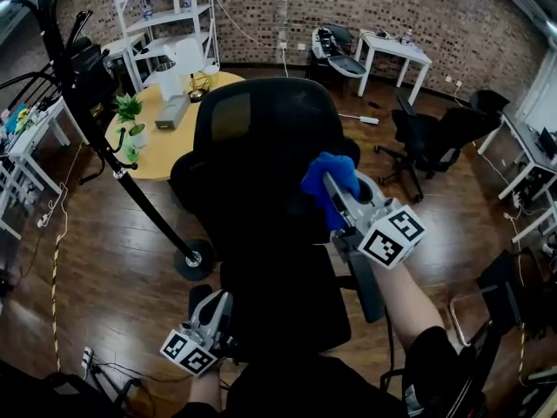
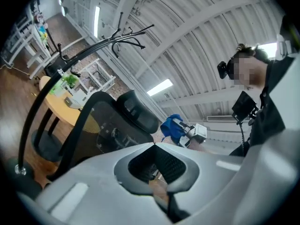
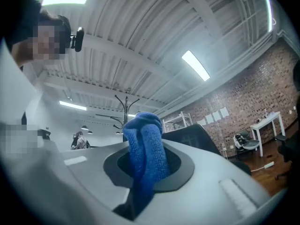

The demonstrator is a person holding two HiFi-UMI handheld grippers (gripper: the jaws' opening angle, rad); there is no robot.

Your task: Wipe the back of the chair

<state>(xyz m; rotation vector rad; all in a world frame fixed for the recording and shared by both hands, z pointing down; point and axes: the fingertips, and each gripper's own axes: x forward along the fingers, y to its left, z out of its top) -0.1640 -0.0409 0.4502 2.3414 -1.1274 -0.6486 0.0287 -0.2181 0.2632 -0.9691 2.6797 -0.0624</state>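
Right gripper clamps a bunched blue cloth between its jaws. The cloth sits at the right edge of the black chair back. Left gripper, jaws together, hangs low by the chair's left side, above the wooden floor.

Round yellow table, white shelving, coat stand

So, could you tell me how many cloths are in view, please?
1: a blue cloth, clamped in the right gripper, up beside the back of the chair. Others could be hidden behind the chair.
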